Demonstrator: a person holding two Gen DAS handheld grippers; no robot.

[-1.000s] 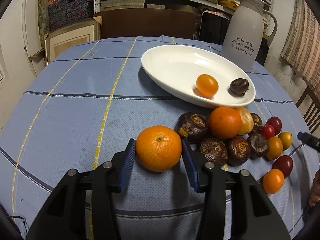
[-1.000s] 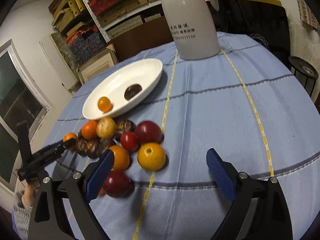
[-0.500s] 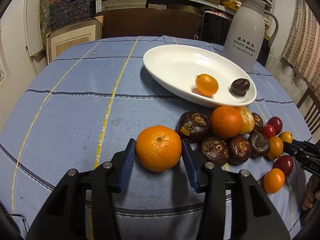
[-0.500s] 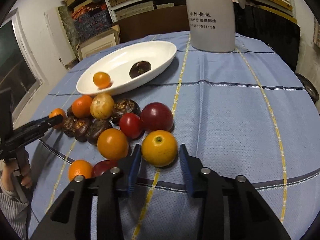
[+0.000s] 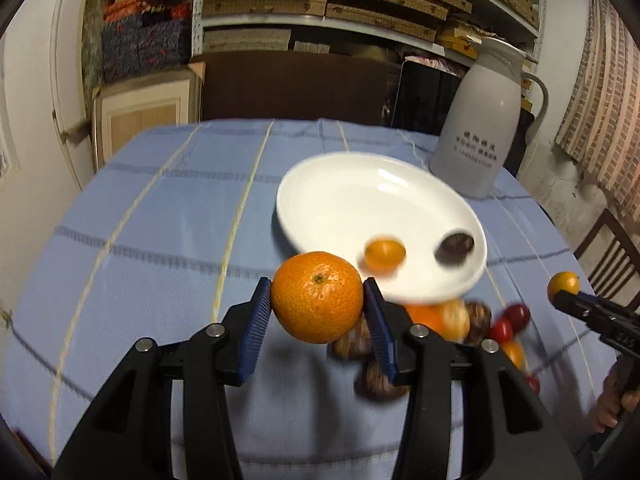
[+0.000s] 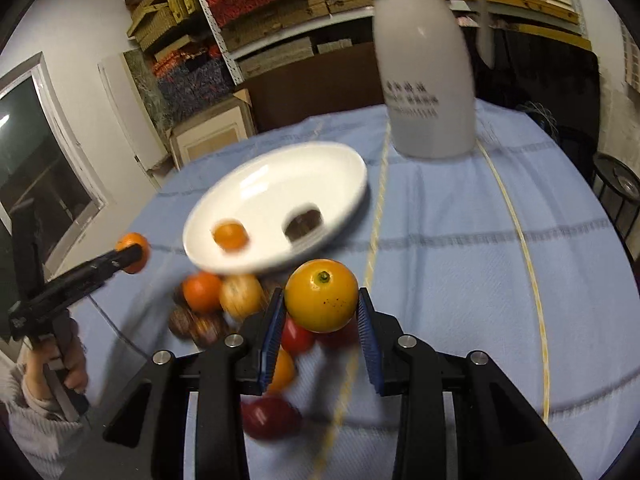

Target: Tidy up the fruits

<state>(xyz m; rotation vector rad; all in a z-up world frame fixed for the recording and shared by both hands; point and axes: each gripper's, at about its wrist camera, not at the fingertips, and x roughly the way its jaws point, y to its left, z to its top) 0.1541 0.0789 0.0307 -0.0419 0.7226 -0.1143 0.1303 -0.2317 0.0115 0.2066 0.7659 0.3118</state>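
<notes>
My left gripper [image 5: 317,322] is shut on a large orange mandarin [image 5: 317,297] and holds it above the cloth, near the white plate [image 5: 360,200]. My right gripper [image 6: 322,322] is shut on a yellow-orange fruit [image 6: 322,295], also lifted. The plate [image 6: 260,184] holds a small orange fruit [image 5: 384,255] and a dark brown fruit [image 5: 456,245]. A pile of orange, red and dark brown fruits [image 5: 452,320] lies on the cloth in front of the plate; it also shows in the right wrist view [image 6: 224,308]. The right gripper shows in the left wrist view [image 5: 568,296].
A tall white jug [image 5: 480,128] stands behind the plate on the blue checked tablecloth [image 5: 160,240]; it also shows in the right wrist view [image 6: 428,80]. Shelves with boxes [image 5: 320,0] stand behind the table. A wooden chair [image 5: 612,256] is at the right.
Both grippers have risen off the cloth with their fruit and moved toward the plate. The right gripper closed on the yellow-orange fruit during the last second.
</notes>
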